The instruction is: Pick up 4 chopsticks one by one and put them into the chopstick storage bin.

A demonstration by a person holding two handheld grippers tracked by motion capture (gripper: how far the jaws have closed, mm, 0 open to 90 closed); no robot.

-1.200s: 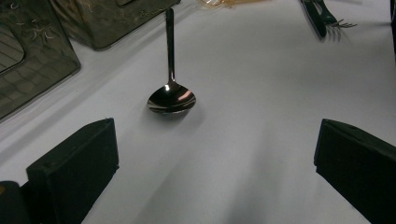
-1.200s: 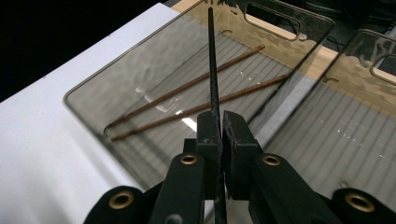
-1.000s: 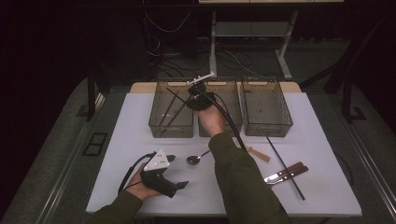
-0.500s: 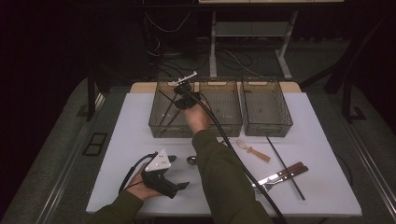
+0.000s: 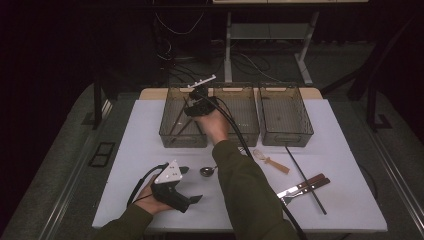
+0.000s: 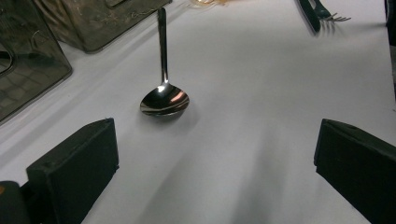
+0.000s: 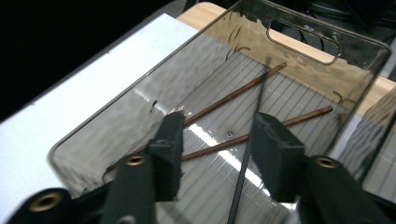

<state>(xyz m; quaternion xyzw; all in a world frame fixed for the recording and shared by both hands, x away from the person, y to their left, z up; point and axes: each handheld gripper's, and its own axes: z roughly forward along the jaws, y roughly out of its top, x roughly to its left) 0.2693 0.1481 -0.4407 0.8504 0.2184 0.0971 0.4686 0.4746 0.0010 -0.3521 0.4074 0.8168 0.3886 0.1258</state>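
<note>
Left bin [image 5: 172, 135]: clear smoked plastic, rectangular, upright at the 11 o'clock part of the white table, first in a row of three. Handle slot cut in its far wall, ribbed floor.

Two brown chopsticks [image 7: 243, 93] lie inside on the floor, side by side, slanting from the near corner toward 1 o'clock.

One black chopstick [image 7: 245, 163]: thin, straight, standing steeply in the bin, tip toward the far wall, crossing over the brown pair. Whether it rests on the floor cannot be told.
</note>
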